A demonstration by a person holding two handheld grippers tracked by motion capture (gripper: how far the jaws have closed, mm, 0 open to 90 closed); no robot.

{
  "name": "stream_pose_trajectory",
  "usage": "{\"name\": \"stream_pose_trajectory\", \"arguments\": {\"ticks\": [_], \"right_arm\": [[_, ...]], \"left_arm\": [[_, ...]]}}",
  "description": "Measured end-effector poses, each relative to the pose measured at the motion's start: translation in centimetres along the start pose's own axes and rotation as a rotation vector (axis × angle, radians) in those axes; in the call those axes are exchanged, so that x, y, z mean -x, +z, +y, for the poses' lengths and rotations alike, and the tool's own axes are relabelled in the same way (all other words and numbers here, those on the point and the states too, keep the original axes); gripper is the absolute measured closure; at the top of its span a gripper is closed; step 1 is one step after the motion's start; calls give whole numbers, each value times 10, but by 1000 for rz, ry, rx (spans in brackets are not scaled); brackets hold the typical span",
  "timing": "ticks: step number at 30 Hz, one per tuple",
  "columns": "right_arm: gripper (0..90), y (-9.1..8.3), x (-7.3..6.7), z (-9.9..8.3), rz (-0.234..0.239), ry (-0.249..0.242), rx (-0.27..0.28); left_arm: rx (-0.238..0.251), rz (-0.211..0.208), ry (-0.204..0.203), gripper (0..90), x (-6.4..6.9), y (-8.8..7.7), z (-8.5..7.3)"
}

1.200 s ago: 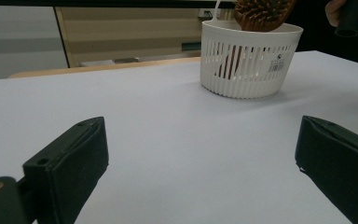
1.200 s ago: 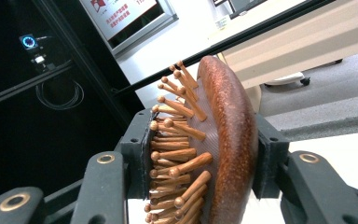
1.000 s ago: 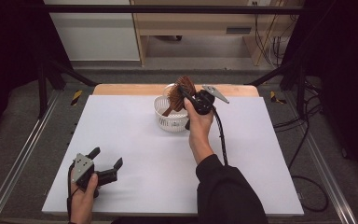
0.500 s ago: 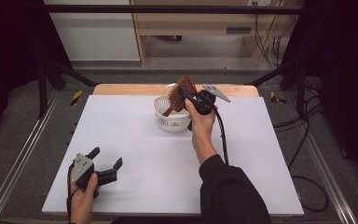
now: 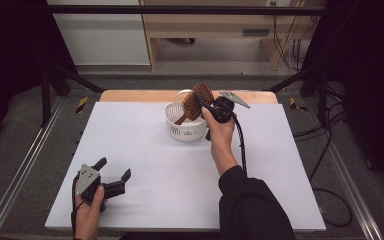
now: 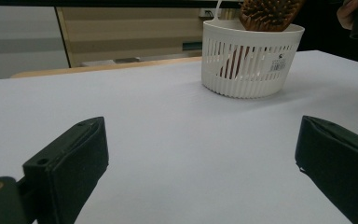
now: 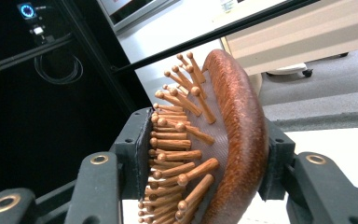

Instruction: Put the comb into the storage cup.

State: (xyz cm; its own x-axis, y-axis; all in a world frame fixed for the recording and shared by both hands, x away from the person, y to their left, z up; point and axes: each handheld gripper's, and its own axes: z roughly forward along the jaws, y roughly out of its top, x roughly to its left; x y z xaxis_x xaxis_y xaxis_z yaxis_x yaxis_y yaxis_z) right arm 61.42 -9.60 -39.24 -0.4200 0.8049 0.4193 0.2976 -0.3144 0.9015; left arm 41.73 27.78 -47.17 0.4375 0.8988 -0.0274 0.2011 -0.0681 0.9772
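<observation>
L gripper (image 5: 114,181) sits at the near-left corner of the table (image 5: 145,165), held low in the person's L hand (image 5: 87,212). Jaws spread wide, nothing btwn them; in the left gripper view they frame bare table w/ the basket (image 6: 249,63) well ahead. Idle for now.

Moving right: white slotted basket (image 5: 185,125) stands upright near the far edge, about mid-table. The brush handle goes down inside it, reddish shape visible thru the slats in the left gripper view. Can't tell if the handle tip touches the bottom. Nothing else seen inside, though most of the interior is hidden.

Above the basket rim: wooden hairbrush (image 5: 197,102), head up and tilted. R gripper (image 5: 206,106) has it by the head. In the right gripper view one pad presses the peg side, the other the curved back of the brush (image 7: 223,140), so the jaws stand part-way, closed on the brush.

Step in hand, as I read it: putting the brush into the basket, near the end, brush lowered in but not let go. Jaws have just been easing apart a little w/ the brush btwn them, pads on it.

Next move prob. calls for opening fully so the head drops or leans on the rim, then lifting the R hand (image 5: 220,135) straight up and clear w/o snagging the pegs or tipping the light basket.
</observation>
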Motion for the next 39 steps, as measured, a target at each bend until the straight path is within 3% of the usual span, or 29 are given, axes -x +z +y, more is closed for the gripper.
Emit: {"name": "stream_pose_trajectory", "arguments": {"ticks": [4,23,39], "right_arm": [[460,-1,2,1,-1,-23,-15],[441,-3,10,2,0,-14,-46],[416,-5,21,2,-31,-20,-61]], "left_arm": [[2,-1,0,24,0,0,0],[2,2,-1,25,-1,-1,0],[-1,1,2,25,-1,-1,0]]}}
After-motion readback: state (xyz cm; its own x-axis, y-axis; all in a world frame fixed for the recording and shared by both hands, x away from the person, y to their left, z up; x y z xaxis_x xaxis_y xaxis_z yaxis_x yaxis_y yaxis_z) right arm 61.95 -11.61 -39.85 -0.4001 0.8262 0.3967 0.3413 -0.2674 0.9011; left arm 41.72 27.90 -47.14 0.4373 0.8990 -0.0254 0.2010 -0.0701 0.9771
